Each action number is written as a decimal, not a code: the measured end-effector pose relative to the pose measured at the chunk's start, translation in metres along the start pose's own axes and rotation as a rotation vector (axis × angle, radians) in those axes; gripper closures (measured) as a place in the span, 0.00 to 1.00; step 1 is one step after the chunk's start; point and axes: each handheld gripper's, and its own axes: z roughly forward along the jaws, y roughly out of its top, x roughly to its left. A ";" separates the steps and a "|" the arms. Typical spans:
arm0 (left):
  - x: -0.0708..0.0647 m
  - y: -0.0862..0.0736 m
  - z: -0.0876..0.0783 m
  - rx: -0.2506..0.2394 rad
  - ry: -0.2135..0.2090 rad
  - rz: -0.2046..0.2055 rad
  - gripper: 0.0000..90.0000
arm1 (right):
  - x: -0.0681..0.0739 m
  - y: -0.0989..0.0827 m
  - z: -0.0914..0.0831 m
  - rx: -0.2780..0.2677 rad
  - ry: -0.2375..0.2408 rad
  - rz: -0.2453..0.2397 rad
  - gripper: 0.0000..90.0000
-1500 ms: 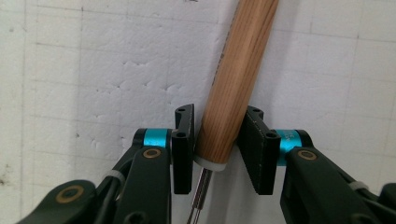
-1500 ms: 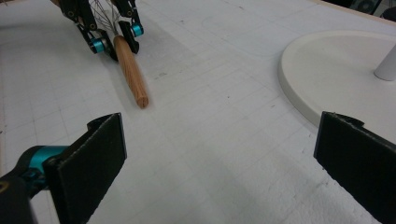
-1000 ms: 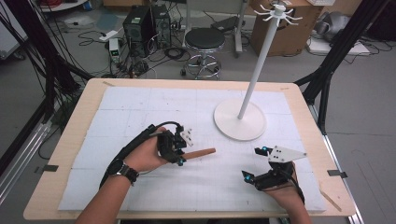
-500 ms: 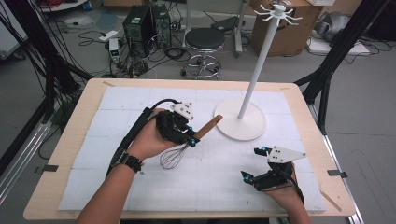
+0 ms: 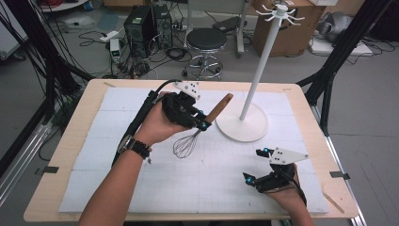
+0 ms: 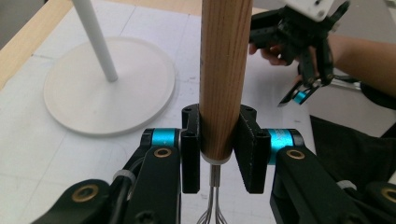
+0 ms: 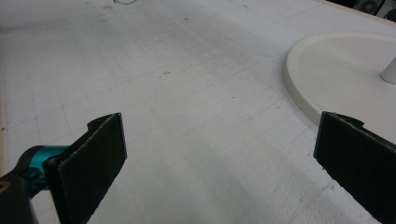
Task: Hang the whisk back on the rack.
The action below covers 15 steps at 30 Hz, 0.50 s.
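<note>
Since half a second ago I note the left gripper has carried the whisk a little farther up the table and tilted it more: the handle now points up toward the stand, its tip near the edge of the base. A second ago the whisk lay nearly flat, handle pointing right. The right gripper has not shifted over both intervals.

Left gripper: jaws clamped on the wooden handle, close to its lower end just above the metal collar. In the left gripper view the pads press on both sides of the handle with no gap I can see. The wires hang down and left of the jaws, over the white mat; I cannot tell if they touch it.

Right gripper: jaws spread wide, nothing between them. In its own view the pads sit far apart over bare mat, with the base ahead to the right. It rests low near the table's front right, well apart from the whisk.

Stand: upright at the mat's far right, base flat on it.
</note>
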 end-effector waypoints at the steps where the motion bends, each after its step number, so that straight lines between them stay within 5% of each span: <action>1: 0.001 0.004 0.000 0.003 -0.005 0.006 0.82 | 0.000 0.000 0.000 0.001 0.000 -0.001 0.02; 15: 0.028 0.068 -0.007 -0.055 -0.044 0.059 0.82 | 0.000 0.000 -0.003 -0.004 -0.004 0.004 0.01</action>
